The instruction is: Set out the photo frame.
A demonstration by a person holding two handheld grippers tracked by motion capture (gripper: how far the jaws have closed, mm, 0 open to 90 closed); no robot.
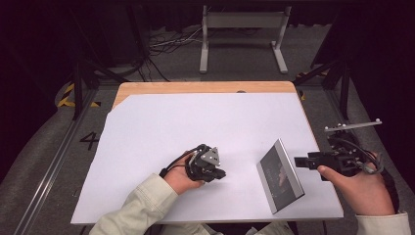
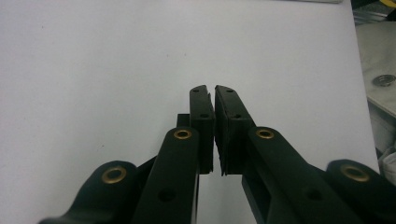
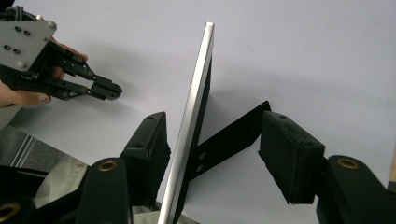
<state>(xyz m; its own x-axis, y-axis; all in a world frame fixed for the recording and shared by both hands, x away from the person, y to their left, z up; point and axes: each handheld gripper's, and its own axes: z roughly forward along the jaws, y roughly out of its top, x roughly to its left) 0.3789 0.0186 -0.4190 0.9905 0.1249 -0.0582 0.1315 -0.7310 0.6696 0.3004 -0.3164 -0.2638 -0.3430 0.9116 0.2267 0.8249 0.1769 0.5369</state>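
Note:
A thin silver-edged photo frame (image 1: 280,176) with a dark face stands tilted on the white sheet at the front right, propped by its black back stand (image 3: 233,135). In the right gripper view I look along the frame's silver edge (image 3: 196,107). My right gripper (image 3: 217,149) is open, with one jaw on each side of the frame and the left pad close to its face. In the high view the right gripper (image 1: 299,161) sits just right of the frame. My left gripper (image 1: 220,172) rests on the sheet to the frame's left, shut and empty; its closed jaws (image 2: 214,93) (image 3: 105,88) point toward the frame.
The white sheet (image 1: 195,132) covers most of a wooden table (image 1: 195,88); its right edge runs close behind the frame. On the floor beyond the table stand a grey metal stand (image 1: 242,29) and loose cables (image 1: 166,44). Dark tripod legs flank the table.

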